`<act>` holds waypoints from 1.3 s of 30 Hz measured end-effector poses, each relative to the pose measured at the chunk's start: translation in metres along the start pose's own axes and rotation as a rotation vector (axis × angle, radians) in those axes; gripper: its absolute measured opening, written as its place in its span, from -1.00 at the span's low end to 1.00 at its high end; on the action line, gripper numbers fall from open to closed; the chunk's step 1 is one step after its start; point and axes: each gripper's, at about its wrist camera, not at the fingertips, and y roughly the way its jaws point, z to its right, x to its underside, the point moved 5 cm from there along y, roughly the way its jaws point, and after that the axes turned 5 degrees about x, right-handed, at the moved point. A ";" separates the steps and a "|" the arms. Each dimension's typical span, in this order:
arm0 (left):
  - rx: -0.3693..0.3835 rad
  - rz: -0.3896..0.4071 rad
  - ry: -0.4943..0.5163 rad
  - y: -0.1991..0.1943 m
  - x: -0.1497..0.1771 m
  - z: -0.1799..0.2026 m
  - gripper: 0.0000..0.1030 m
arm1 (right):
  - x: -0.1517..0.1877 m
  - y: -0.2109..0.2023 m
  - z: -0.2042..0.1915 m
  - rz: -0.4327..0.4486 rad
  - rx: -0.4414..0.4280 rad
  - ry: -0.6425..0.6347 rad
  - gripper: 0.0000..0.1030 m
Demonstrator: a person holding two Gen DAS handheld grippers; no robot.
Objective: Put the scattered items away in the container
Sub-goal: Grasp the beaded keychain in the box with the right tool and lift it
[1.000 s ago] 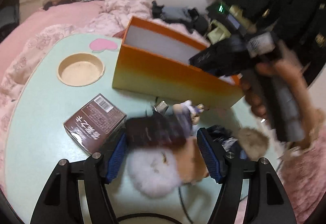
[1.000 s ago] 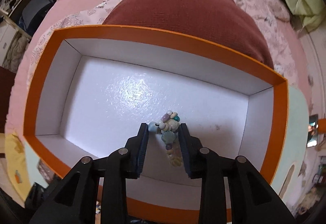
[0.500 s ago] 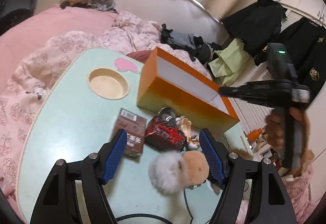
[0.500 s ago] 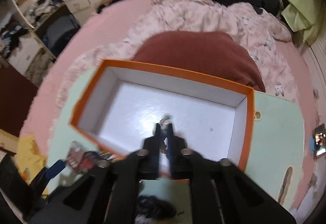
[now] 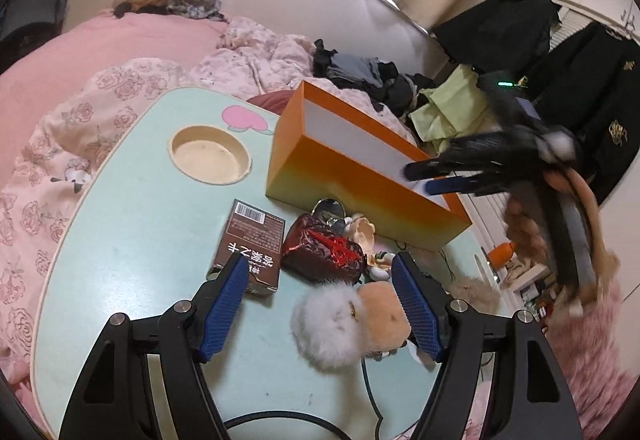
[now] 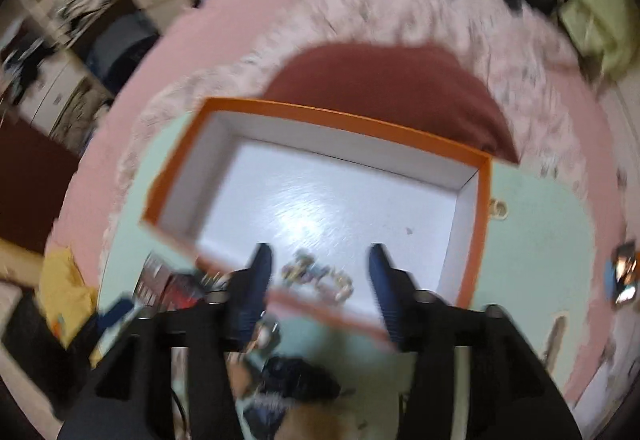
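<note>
Both tongs gape: right tongs (image 6: 318, 260) opening above blurred trinkets (image 6: 318, 278), left tongs (image 5: 320, 280) empty.

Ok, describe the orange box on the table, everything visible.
The orange box is an open, lidless rectangular carton. Its outside is orange, fading to yellow near the base; its inside is plain white. It stands upright on the mint-green table, at the far edge by the pink bedding. A small beaded trinket lies on its floor near the front wall. The right claw hangs above it, jaws opening, holding nothing.

Mint-green table (image 5: 120, 260) with orange box (image 5: 352, 191), brown carton (image 5: 250, 244), red pouch (image 5: 320, 250), fur pom-poms (image 5: 352, 324).
</note>
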 end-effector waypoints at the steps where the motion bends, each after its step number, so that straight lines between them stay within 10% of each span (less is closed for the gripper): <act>1: 0.000 -0.002 0.000 0.000 0.000 0.000 0.42 | -0.006 0.015 0.004 -0.069 -0.017 0.022 0.07; 8: 0.014 0.003 -0.020 -0.002 0.001 -0.004 0.42 | 0.001 0.061 -0.010 -0.341 -0.052 -0.018 0.10; 11: 0.017 -0.003 -0.030 -0.001 0.002 -0.005 0.42 | 0.001 0.060 -0.013 -0.284 -0.007 -0.025 -0.04; 15: 0.018 -0.004 -0.030 -0.001 0.002 -0.004 0.42 | 0.003 0.059 -0.014 -0.255 -0.007 -0.033 -0.80; 39: 0.006 -0.025 -0.010 0.003 0.004 -0.001 0.43 | 0.059 -0.059 -0.044 0.139 -0.192 -0.138 -0.81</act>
